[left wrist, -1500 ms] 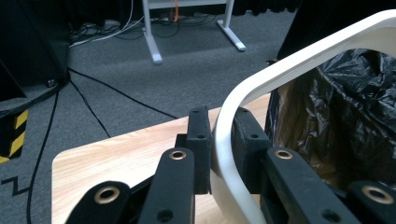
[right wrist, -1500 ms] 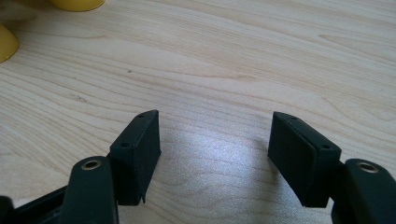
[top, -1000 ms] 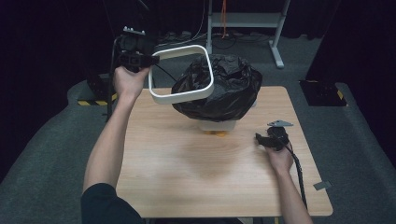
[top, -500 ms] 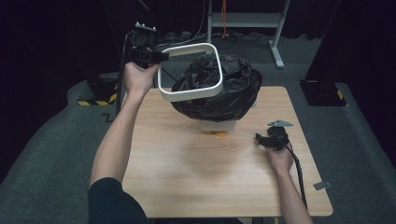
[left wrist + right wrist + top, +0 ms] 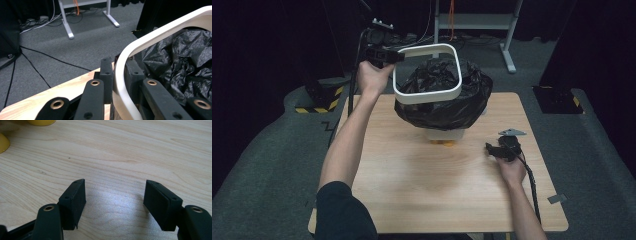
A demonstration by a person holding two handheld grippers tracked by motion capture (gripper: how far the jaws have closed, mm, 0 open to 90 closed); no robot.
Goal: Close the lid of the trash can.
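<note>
White ring frame (image 5: 428, 73) against crumpled glossy-black bin bag (image 5: 447, 102); pale bin (image 5: 446, 135) under it, w/ yellow-orange objects (image 5: 443, 143) at its foot. Table (image 5: 412, 185): light wood, wavy brown grain. Both grippers, left (image 5: 393, 56) & right (image 5: 487, 148), matt black w/ brass-coloured rivets. Floor grey carpet (image 5: 267, 165); black-&-yellow hazard stripes (image 5: 319, 102) on a base at left; backdrop black.

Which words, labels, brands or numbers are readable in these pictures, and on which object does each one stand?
None: no readable text stands on the white ring, the black bag, the table, or either claw.
The yellow-black stripes on the floor are a pattern, not writing.
</note>
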